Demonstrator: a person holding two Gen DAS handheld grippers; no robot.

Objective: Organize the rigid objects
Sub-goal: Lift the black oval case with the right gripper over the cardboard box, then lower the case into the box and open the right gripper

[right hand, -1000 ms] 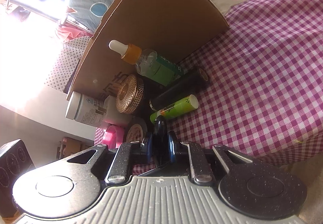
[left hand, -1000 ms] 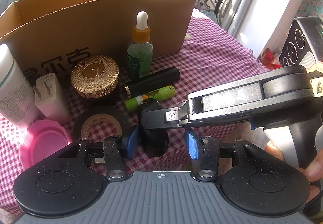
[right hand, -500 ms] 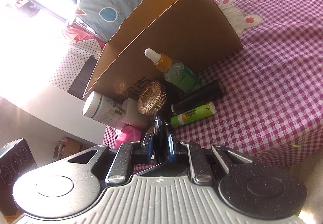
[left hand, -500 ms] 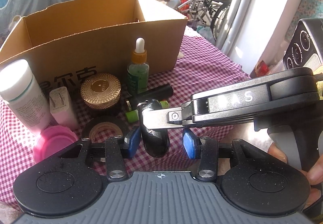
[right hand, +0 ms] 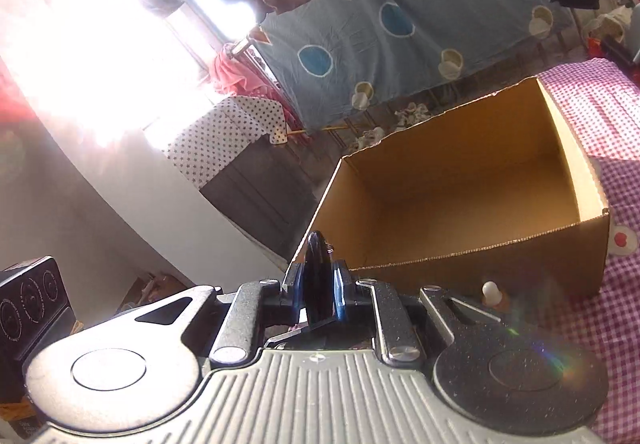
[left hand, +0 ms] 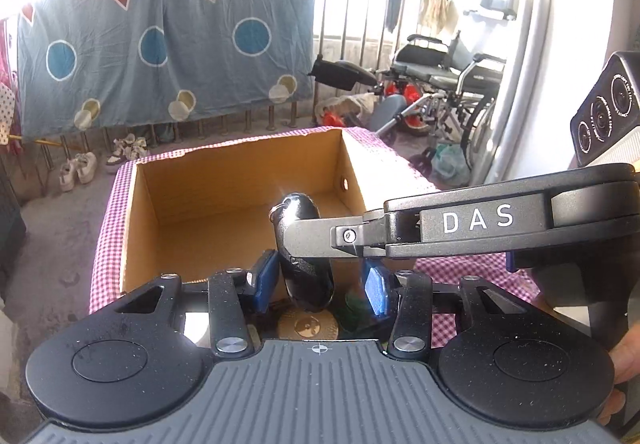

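A glossy black oval fob (left hand: 308,284) with a small metal ring hangs in the air by the near wall of the open cardboard box (left hand: 240,179). My right gripper (left hand: 300,240) reaches in from the right and is shut on it. In the right wrist view the fob (right hand: 316,264) stands edge-on between the pressed blue pads of the right gripper (right hand: 318,292), with the box (right hand: 460,183) ahead to the right. My left gripper (left hand: 320,284) is open, its blue pads either side of the fob, with a gap on the right.
Below the grippers a gold-lidded jar (left hand: 308,326) and a green bottle (left hand: 354,310) peek out. A dropper tip (right hand: 490,290) shows before the box wall. The purple checked tablecloth (left hand: 400,163) runs around the box. Beyond hang a blue blanket (left hand: 160,43) and stands a wheelchair (left hand: 448,71).
Both grippers have risen together, lifting the black fob off the table. The items on the cloth have dropped out of sight and the inside of the box has come into view.
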